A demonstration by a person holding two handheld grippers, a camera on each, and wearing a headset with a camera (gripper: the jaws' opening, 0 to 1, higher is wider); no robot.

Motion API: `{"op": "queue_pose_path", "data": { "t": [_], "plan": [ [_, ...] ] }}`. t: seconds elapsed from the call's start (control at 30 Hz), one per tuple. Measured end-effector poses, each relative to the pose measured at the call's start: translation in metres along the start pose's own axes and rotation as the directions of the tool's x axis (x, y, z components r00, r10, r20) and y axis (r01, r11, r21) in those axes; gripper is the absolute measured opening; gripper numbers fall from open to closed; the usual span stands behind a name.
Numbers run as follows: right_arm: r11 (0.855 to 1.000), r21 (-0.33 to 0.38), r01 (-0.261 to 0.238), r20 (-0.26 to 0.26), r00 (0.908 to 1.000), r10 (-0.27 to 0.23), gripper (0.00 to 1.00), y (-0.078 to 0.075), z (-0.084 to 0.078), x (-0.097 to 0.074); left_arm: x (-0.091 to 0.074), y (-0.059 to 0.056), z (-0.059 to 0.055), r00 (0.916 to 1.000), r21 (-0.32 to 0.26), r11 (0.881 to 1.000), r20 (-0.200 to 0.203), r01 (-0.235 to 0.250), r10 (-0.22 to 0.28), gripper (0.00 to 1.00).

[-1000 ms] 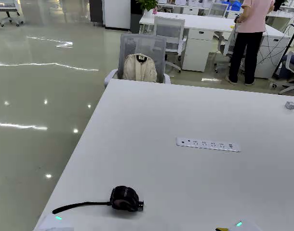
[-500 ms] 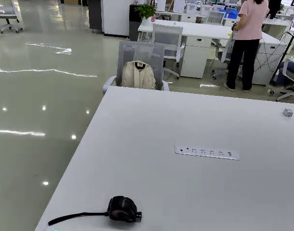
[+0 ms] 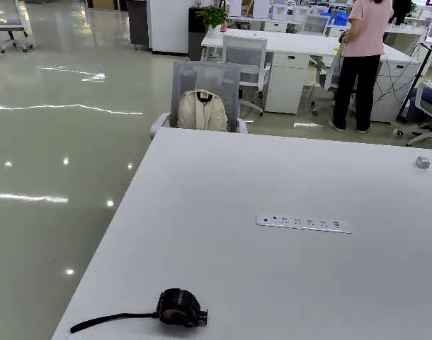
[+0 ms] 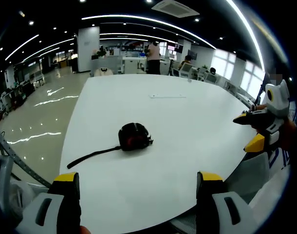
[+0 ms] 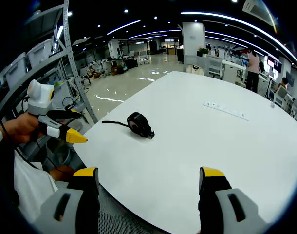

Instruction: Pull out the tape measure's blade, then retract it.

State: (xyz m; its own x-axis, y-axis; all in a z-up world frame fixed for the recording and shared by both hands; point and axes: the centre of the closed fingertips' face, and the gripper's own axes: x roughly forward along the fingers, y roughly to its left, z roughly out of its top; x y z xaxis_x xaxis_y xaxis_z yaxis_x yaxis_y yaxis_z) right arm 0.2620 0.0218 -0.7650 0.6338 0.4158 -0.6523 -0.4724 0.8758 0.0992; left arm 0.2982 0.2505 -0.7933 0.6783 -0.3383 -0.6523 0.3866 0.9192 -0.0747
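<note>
Left hand-held gripper (image 4: 138, 181) has its yellow-tipped jaws spread wide with nothing between them; it hovers off the near edge of the white bench (image 3: 287, 177), facing the tape measure (image 4: 134, 136). The right hand-held gripper (image 5: 149, 171) is likewise wide open and empty, held off the bench's near edge to the other side, well apart from the left one (each shows at the side of the other's gripper view, in a hand). The tape measure, black and round, lies flat near the bench's front left corner, touched by neither hand-held gripper, its blade in the case. Its black strap (image 3: 113, 320) trails along the bench toward the left edge. Farther back, mid-bench, lies a white power strip (image 3: 303, 224). Beyond the far edge stands a grey chair (image 3: 207, 74) with a pale jacket (image 3: 202, 111) over its back, and a person (image 3: 361, 57) stands at another desk.
</note>
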Motion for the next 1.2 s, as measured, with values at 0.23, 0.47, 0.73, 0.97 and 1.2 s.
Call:
{"op": "queue_pose_path", "data": {
  "t": [0.23,0.47,0.73,0.97,1.2],
  "plan": [
    [1.000,-0.007,-0.007,-0.002,1.0000,0.007,0.86,0.000,0.002,0.002,0.002,0.000,-0.001,1.0000,-0.004,1.000,-0.005,0.001,-0.001,0.97],
    [1.000,-0.018,-0.013,-0.010,0.9999,0.013,0.86,0.001,0.003,0.006,0.004,0.001,0.000,1.0000,-0.007,1.000,-0.003,-0.001,0.001,0.97],
    [0.999,-0.032,-0.023,-0.021,0.9995,0.022,0.86,0.002,0.003,0.014,0.006,0.004,0.004,1.0000,-0.015,1.000,0.005,-0.006,0.006,0.96],
    [0.999,-0.043,-0.027,-0.030,0.9992,0.026,0.85,0.000,0.004,0.021,0.010,0.005,0.006,0.9999,-0.021,1.000,0.007,-0.008,0.008,0.96],
    [0.998,-0.056,-0.031,-0.036,0.9989,0.029,0.84,-0.002,0.005,0.027,0.016,0.004,0.007,1.0000,-0.018,1.000,0.005,-0.002,0.002,0.96]
  ]
}}
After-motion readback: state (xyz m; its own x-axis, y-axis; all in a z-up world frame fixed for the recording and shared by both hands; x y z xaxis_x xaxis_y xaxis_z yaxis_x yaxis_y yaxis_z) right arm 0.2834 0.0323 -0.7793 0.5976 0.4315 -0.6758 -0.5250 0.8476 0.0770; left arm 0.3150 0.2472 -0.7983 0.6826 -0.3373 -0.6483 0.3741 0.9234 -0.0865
